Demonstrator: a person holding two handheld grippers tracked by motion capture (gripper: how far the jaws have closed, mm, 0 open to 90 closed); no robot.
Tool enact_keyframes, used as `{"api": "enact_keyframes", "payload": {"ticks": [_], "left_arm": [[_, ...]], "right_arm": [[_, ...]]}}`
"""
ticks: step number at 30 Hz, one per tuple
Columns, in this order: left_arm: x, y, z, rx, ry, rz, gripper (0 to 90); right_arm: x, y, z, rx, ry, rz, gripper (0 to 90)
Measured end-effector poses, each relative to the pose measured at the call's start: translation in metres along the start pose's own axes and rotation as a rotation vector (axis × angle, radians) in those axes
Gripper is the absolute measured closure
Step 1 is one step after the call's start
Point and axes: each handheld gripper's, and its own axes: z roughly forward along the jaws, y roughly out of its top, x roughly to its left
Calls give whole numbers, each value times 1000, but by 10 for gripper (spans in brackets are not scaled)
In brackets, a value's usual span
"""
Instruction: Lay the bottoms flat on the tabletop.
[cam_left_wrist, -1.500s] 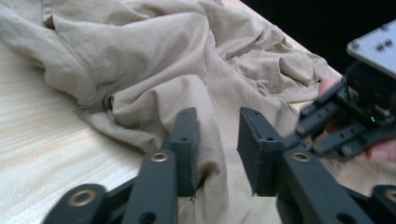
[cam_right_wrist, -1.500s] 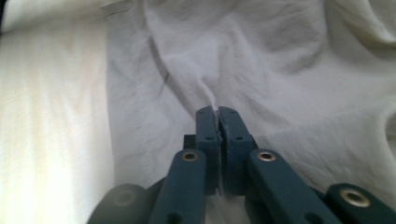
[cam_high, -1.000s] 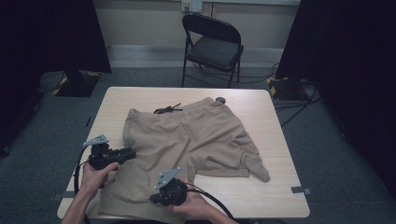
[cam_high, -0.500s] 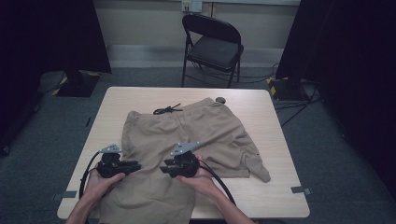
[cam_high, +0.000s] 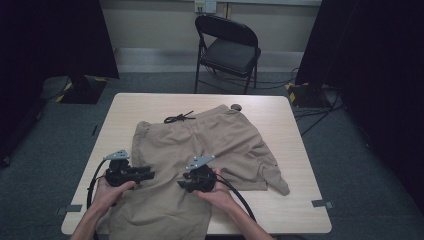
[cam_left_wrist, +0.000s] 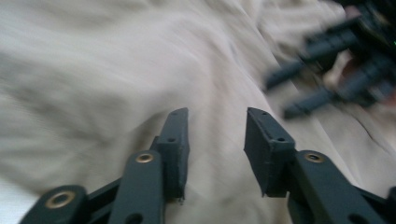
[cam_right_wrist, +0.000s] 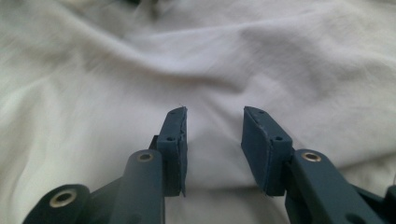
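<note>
both tools hovering over the khaki shorts (cam_high: 200, 150) on the worktop (cam_high: 295, 145); left tool (cam_left_wrist: 217, 135) and right tool (cam_right_wrist: 215, 133) just opened partway, nothing gripped

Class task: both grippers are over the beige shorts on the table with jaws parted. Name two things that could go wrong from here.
1. The left gripper and right gripper have jaws apart over the shorts with no cloth pinched; closing now may grab nothing or only a loose wrinkle.
2. The shorts' near hem overhangs the table edge; a pull toward the person could drag them off.
</note>
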Motion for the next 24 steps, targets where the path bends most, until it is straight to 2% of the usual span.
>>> {"api": "enact_keyframes", "payload": {"ticks": [4,7,10,13,15,17,18,20,24], "left_arm": [[10,-2,2,11,35,-33,564],[11,-2,4,0,64,-25,552],[10,-2,9,3,92,-11,545],[8,-5,18,41,84,-4,542],[3,-5,20,59,50,-10,544],[-6,-7,22,81,37,38,555],[-10,-8,23,86,31,44,555],[-15,-10,24,100,1,51,555],[-13,-10,23,101,-7,40,590]], "right_arm": [[7,-11,-13,17,-6,-46,615],[6,-20,-24,16,0,-30,618],[3,-26,-33,26,-8,-37,627],[0,-28,-38,36,-9,-34,627],[-1,-28,-40,45,-12,-22,617],[-3,-27,-42,36,-12,-14,589],[-5,-26,-44,23,-13,-4,579],[-10,-23,-49,-1,-33,17,552],[-26,-16,-59,-53,-117,65,476]]}}
